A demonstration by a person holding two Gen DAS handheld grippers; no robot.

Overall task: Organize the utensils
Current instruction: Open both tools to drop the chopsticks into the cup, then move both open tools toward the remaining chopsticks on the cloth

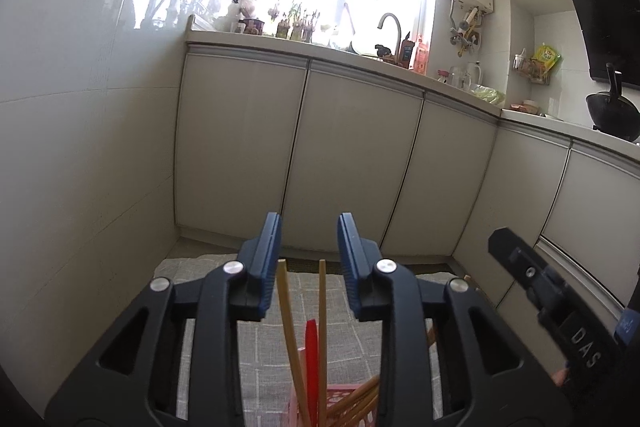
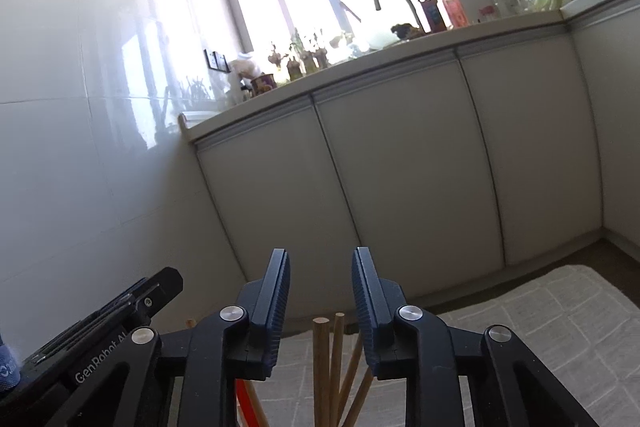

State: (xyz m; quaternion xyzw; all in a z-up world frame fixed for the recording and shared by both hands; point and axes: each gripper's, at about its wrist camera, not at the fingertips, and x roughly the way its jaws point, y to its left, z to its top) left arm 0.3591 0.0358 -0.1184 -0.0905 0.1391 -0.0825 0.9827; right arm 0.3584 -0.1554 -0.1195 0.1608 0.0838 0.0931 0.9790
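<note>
The wooden chopsticks (image 1: pixel 289 323) stand upright in a pink basket (image 1: pixel 340 403) with a red utensil (image 1: pixel 311 351) among them, on a grey checked cloth (image 1: pixel 352 339) – just below both grippers. The left gripper (image 1: pixel 308 239) hangs over them, jaws spread, nothing pinched. The right gripper (image 2: pixel 320 279) – jaws likewise spread and empty – sits above the stick tips. Behind stand white cabinets (image 1: pixel 352 155) and a tap (image 1: pixel 390 27).

Thin wooden chopsticks (image 1: pixel 289 323) stand upright and fanned out in a pink plastic lattice basket (image 1: pixel 340 401), with a red plastic utensil (image 1: pixel 311 351) poking up between them, all on grey checked cloth (image 1: pixel 360 339).
</note>
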